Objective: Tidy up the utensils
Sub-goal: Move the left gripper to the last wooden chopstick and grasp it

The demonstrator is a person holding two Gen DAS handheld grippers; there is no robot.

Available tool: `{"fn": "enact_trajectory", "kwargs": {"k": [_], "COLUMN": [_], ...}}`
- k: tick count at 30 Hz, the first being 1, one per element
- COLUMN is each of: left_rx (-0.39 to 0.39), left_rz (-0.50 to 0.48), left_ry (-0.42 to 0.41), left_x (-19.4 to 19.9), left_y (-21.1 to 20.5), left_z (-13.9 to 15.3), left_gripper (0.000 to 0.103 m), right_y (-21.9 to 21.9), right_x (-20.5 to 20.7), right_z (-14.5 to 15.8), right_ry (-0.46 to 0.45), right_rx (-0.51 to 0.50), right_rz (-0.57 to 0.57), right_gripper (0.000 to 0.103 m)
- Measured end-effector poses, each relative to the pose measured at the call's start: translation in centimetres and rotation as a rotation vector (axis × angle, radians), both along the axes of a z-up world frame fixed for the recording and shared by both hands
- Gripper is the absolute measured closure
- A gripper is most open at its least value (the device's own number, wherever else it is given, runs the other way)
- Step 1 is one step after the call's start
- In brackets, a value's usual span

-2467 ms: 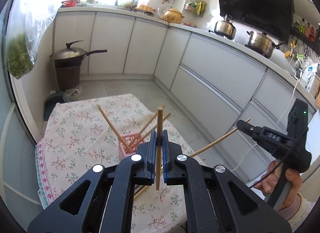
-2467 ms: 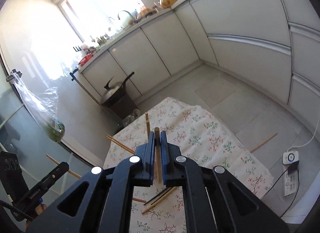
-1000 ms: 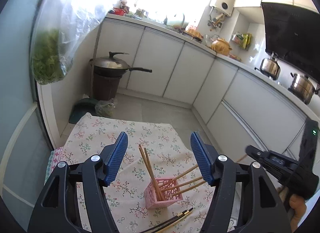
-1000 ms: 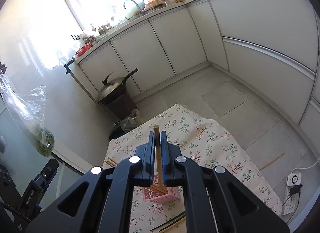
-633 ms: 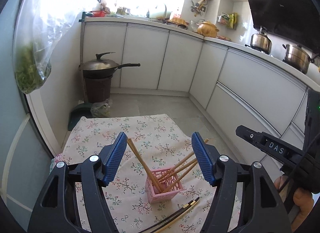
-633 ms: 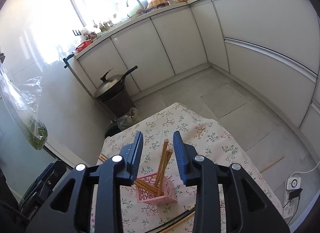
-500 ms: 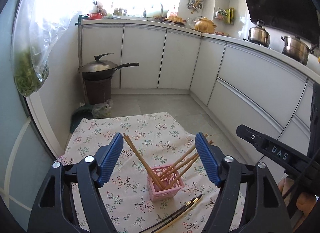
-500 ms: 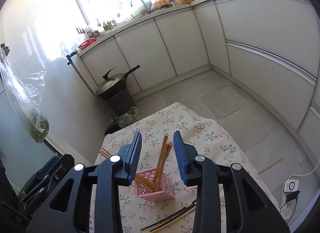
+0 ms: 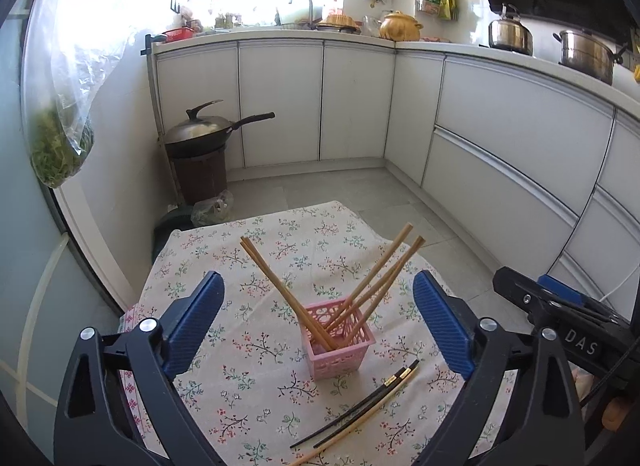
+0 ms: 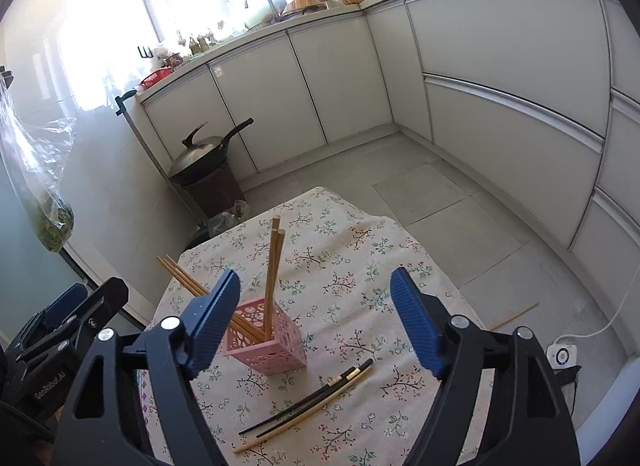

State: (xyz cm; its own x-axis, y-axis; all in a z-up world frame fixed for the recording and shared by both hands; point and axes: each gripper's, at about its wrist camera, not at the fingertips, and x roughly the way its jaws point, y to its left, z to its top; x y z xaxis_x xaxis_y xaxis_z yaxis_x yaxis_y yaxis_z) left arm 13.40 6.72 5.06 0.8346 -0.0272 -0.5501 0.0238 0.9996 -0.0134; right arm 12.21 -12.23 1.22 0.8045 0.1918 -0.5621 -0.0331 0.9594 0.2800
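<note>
A pink lattice holder (image 9: 337, 339) stands on the floral tablecloth (image 9: 248, 386) and holds several wooden chopsticks (image 9: 372, 276) leaning left and right. It also shows in the right wrist view (image 10: 266, 342). Two black chopsticks (image 9: 356, 406) and one wooden chopstick (image 9: 360, 424) lie flat in front of the holder. My left gripper (image 9: 318, 326) is open and empty, above and behind the holder. My right gripper (image 10: 316, 322) is open and empty, just right of the holder. Each gripper shows in the other's view, the right (image 9: 560, 306) and the left (image 10: 72, 314).
A lidded wok (image 9: 204, 131) sits on a brown stand beyond the table. White cabinets (image 9: 500, 137) run along the back and right. A bag of greens (image 9: 60, 145) hangs at left. One chopstick (image 10: 514, 316) lies on the floor by a power strip (image 10: 562, 354).
Both grippers let go of their wooden chopsticks, which now stand in the pink holder. Both opened wide and drew back a little from the holder.
</note>
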Motion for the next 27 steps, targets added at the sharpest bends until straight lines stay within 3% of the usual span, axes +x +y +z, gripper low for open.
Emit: {"fn": "enact_trajectory", "kwargs": {"k": [2, 5, 16, 21, 27], "left_rx": [0.011, 0.030, 0.118, 0.178, 0.181], "left_rz": [-0.005, -0.008, -0.069, -0.100, -0.248], "left_ry": [0.008, 0.020, 0.099, 0.146, 0.279], "left_x": [-0.1, -0.2, 0.1, 0.6, 1.5], "left_y": [-0.2, -0.6, -2.9, -4.3, -6.8], "left_z": [-0.3, -0.7, -3.4, -5.4, -8.1], "left_gripper": [0.008, 0.007, 0.007, 0.007, 0.007], "right_y": [-0.7, -1.7, -5.0, -6.4, -8.7], "right_x": [-0.3, -0.6, -2.6, -3.7, -5.0], "right_z": [-0.5, -1.3, -3.7, -6.1, -9.6], "right_ry": [0.013, 0.045, 0.122, 0.209, 0.340], "right_rx": [0.009, 0.017, 0.058, 0.084, 0.160], "right_rz": [-0.015, -0.035, -0.065, -0.064, -0.087], "right_gripper": [0.010, 0.008, 0.007, 0.007, 0.007]}}
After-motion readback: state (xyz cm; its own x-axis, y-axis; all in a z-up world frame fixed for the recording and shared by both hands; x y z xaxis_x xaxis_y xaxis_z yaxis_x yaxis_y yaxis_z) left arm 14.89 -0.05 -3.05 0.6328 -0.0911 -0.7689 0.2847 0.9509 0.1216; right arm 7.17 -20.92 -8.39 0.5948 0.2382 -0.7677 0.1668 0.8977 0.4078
